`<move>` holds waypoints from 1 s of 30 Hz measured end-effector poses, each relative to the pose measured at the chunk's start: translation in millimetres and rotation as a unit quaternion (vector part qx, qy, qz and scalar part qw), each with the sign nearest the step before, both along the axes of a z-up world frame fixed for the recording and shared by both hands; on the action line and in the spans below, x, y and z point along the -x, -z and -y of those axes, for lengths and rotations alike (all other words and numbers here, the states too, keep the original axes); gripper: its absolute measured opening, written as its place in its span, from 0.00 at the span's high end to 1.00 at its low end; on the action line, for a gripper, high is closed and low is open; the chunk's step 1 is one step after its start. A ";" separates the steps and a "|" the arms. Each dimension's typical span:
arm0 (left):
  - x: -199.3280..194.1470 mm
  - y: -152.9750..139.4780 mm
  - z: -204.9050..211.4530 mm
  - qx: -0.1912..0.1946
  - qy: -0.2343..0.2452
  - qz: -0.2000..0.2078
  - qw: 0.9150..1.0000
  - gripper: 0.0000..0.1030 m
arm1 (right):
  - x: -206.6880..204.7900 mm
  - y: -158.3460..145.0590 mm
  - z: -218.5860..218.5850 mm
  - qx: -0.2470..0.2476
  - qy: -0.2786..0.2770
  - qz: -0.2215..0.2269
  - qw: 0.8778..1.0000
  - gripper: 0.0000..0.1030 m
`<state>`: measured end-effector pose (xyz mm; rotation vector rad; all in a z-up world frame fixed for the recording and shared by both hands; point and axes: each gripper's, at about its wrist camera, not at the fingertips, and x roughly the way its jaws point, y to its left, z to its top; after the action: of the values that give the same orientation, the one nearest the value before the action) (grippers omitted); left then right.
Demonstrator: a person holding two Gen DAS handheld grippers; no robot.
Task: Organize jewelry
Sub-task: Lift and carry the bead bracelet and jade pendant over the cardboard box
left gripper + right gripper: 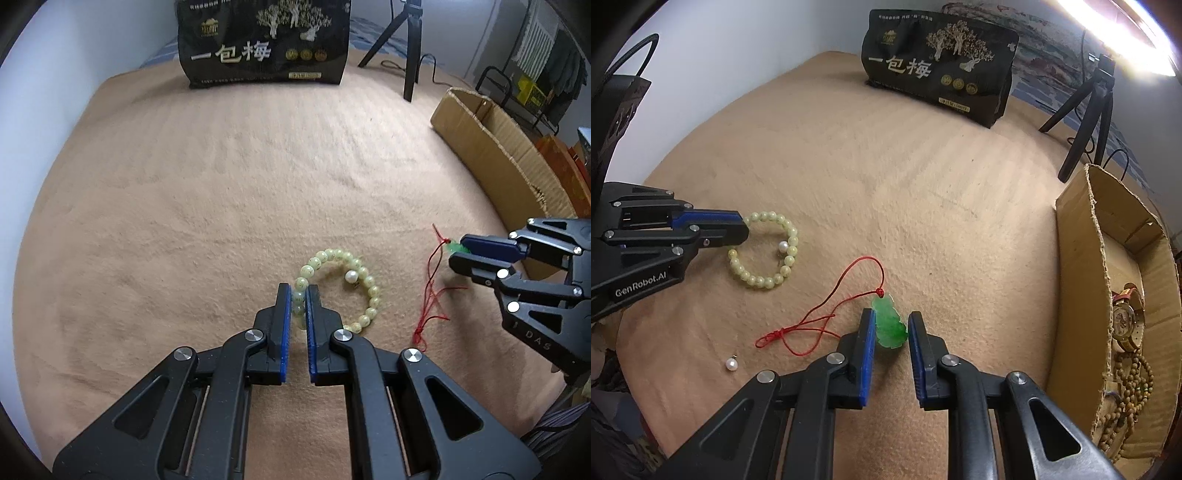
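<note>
Here both tools work over a tan blanket (pixel 221 184) that carries the loose jewelry; a cardboard box (pixel 1082 258) along its right edge already holds a watch (pixel 1126 321) and a string of wooden beads (pixel 1134 391), so it is judged to be the collecting place.

The left gripper (pixel 300 299) lies low and nearly level, pointing forward, its blue pads closed onto the near left arc of the pale green bead bracelet (pixel 364 280), whose remainder rests on the cloth. A small pearl (pixel 351 275) sits inside that ring, touching or just beside the beads. To lift well, the bracelet should rise straight up so that the pearl is not dragged along.

The right gripper (pixel 891 325) tilts down toward the cloth and straddles the green jade pendant (pixel 890 325). Its left pad touches or nearly touches the stone, while a gap shows at the right pad, so the jaws stand partly open, not yet clamped. A good grip takes the stone across its flat faces, squarely, and leaves the red cord (pixel 827 314) trailing free to the left.

A second loose pearl (pixel 732 364) lies apart near the lower left, untouched.
</note>
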<state>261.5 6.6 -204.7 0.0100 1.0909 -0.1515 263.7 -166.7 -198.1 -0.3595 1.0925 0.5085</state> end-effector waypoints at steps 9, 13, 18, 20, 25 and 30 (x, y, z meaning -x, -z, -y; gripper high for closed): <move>8.4 -29.6 5.0 0.019 0.008 0.032 0.999 0.95 | 6.2 -21.9 3.3 -0.024 0.007 0.022 0.999 0.84; 11.7 -41.1 7.1 0.027 0.010 0.043 0.999 0.95 | 8.9 -30.3 3.6 -0.032 0.008 0.030 0.999 0.84; 14.4 -54.5 7.1 0.037 0.009 0.056 0.998 0.95 | 13.2 -41.9 6.9 -0.044 0.011 0.038 0.998 0.84; 14.6 -60.0 7.4 0.042 0.008 0.061 0.997 0.95 | 13.2 -47.2 9.7 -0.050 0.015 0.042 0.998 0.84; 13.2 -74.4 11.3 0.053 0.007 0.075 0.996 0.95 | 16.0 -67.1 20.4 -0.070 0.025 0.059 0.995 0.84; 12.5 -91.8 20.3 0.064 0.014 0.093 0.994 0.95 | 18.9 -88.4 37.3 -0.090 0.041 0.080 0.992 0.84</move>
<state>249.1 -13.6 -112.9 -0.0738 0.8949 -0.2401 244.8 -204.1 -109.7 -0.1927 0.8956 0.4918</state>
